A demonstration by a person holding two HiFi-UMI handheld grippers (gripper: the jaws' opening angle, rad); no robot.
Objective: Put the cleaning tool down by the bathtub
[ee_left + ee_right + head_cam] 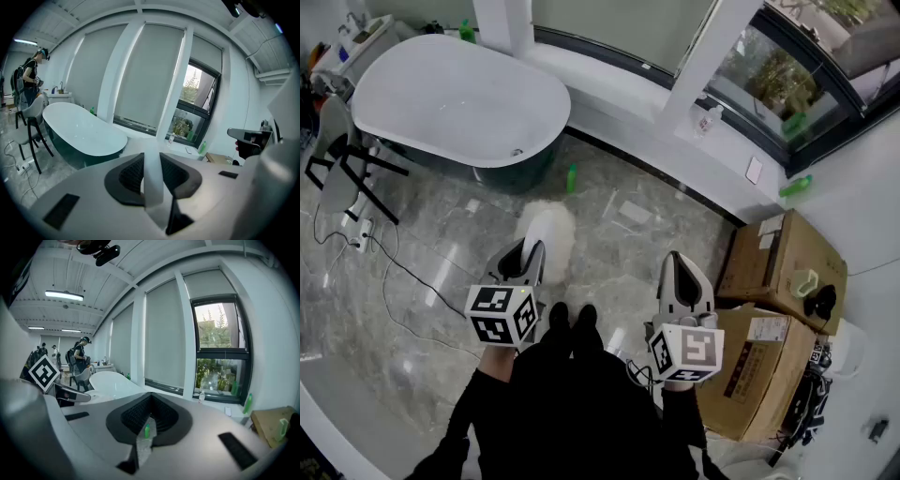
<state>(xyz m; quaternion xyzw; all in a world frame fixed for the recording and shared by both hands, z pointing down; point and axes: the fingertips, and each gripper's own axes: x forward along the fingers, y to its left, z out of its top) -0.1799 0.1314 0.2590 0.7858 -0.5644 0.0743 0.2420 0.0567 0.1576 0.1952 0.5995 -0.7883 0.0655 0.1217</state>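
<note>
The cleaning tool is a white fluffy duster (549, 231) that hangs over the grey marble floor in front of me. Its flat white handle (152, 180) runs between the jaws of my left gripper (532, 253), which is shut on it. The white bathtub (459, 98) with a dark green outside stands a short way ahead at the left, and the left gripper view also catches the bathtub (86, 135). My right gripper (682, 265) is held level beside the left one. Its jaws are shut with nothing between them, and only a thin slit shows at the right gripper (146, 430).
A green bottle (572, 178) stands on the floor by the tub's near end. Cardboard boxes (783, 262) are stacked at the right. A chair (337, 155) and cables (384, 272) lie at the left. A window sill (609, 80) with bottles runs behind the tub.
</note>
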